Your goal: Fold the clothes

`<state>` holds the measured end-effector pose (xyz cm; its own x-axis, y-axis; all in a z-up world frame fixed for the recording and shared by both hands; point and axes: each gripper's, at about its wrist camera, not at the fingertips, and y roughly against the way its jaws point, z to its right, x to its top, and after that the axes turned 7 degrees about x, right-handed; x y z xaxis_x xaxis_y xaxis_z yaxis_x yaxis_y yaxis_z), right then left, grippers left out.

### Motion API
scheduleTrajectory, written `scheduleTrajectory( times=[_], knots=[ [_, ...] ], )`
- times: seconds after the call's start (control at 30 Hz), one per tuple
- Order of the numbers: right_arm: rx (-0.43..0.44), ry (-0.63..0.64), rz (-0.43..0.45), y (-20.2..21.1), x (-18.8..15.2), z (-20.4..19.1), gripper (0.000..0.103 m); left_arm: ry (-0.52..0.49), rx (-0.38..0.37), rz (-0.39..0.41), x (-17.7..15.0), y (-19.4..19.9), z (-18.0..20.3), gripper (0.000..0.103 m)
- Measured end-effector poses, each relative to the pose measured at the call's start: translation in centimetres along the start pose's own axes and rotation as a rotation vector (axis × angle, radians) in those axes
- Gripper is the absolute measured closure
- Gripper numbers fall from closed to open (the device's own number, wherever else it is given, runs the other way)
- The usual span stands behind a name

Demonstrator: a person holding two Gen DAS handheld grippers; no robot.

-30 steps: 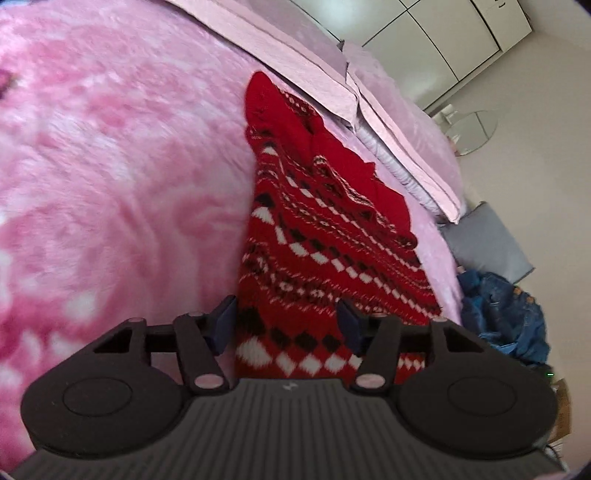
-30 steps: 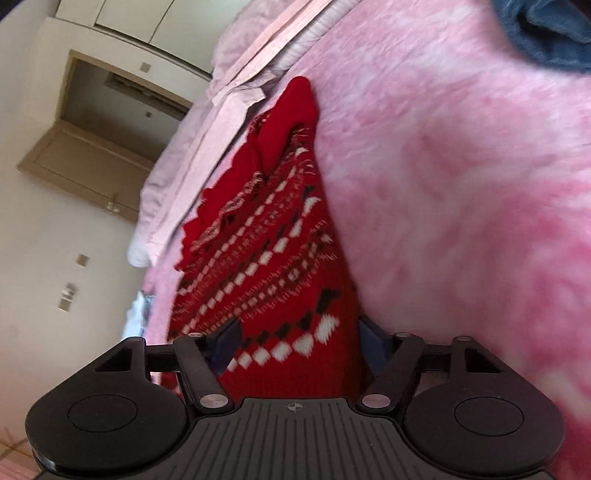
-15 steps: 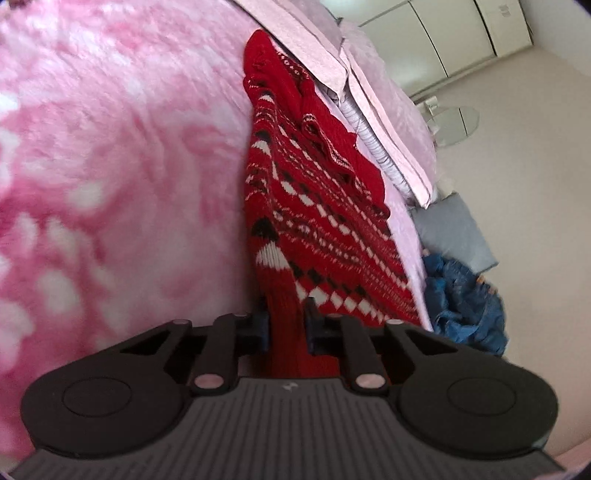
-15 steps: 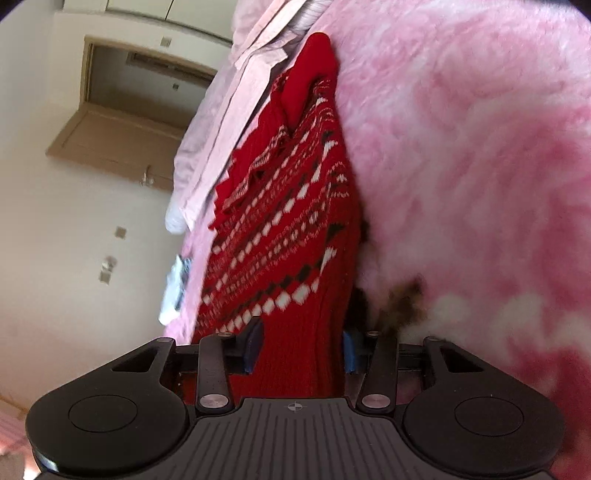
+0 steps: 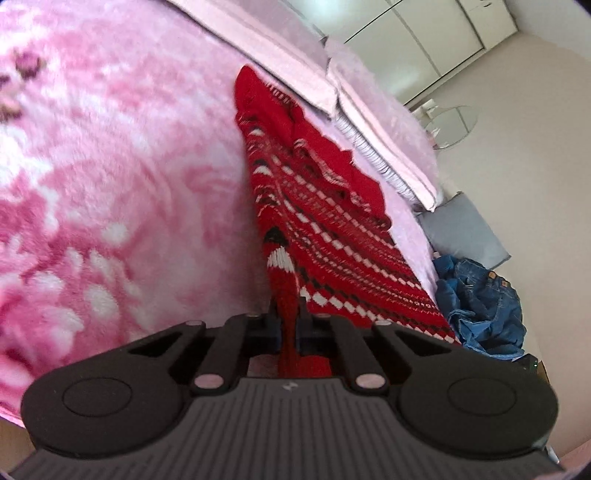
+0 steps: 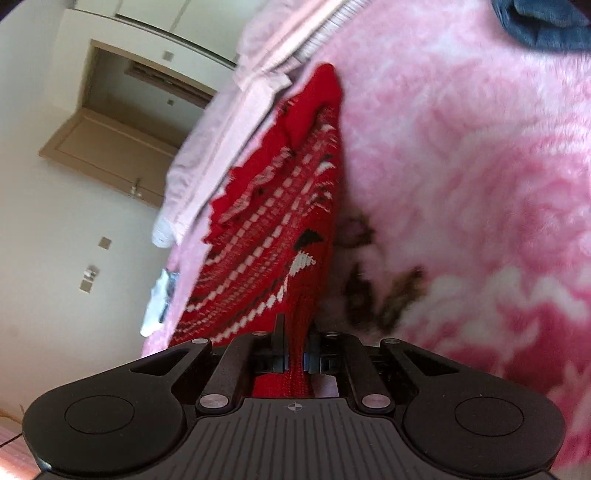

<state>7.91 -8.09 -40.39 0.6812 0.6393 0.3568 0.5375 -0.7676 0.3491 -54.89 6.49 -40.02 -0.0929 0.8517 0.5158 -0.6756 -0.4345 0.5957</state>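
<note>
A red knitted sweater (image 5: 332, 229) with white and black diamond bands lies lengthwise on a fluffy pink blanket (image 5: 110, 184). My left gripper (image 5: 288, 314) pinches the sweater's near hem at one corner, its jaws closing tight on a raised ridge of knit. In the right wrist view the same sweater (image 6: 266, 240) stretches away, and my right gripper (image 6: 295, 332) is closing on the hem's other corner, the pads pressing the red rib. Both gripped corners are lifted a little off the blanket (image 6: 461, 166).
Pale pink pillows (image 5: 295, 55) lie beyond the sweater's far end. Blue jeans (image 5: 480, 302) are heaped by a grey cushion (image 5: 465, 232) off the bed's edge. A dark blue garment (image 6: 543, 26) lies on the blanket, and a doorway (image 6: 110, 147) shows beyond the bed.
Both grippers went from open around the hem to pinched on it. The gripped corners have risen, pulling the near edge of the sweater into ridges.
</note>
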Motion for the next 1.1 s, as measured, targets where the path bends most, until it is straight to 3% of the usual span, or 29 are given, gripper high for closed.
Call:
scheduleTrajectory(
  times=[0.2, 0.53, 0.7, 0.87, 1.1],
  knots=[
    [0.034, 0.027, 0.011, 2.8, -3.5, -3.5, 0.098, 0.010, -0.017, 0.038, -2.2, 5.5, -0.3, 0.100],
    [0.073, 0.013, 0.014, 9.7, -14.3, -7.5, 0.098, 0.061, -0.058, 0.075, -11.9, 16.1, -0.8, 0.100],
    [0.060, -0.022, 0.004, 12.2, -18.2, -7.9, 0.098, 0.082, -0.058, 0.049, -14.5, 18.6, -1.0, 0.100],
    [0.035, -0.016, -0.021, 12.6, -18.1, -8.0, 0.098, 0.091, -0.076, 0.043, -13.7, 18.1, -0.5, 0.100],
    [0.060, 0.078, -0.007, 10.3, -11.4, -10.2, 0.098, 0.084, -0.125, 0.057, -6.8, 15.2, 1.0, 0.100]
  ],
)
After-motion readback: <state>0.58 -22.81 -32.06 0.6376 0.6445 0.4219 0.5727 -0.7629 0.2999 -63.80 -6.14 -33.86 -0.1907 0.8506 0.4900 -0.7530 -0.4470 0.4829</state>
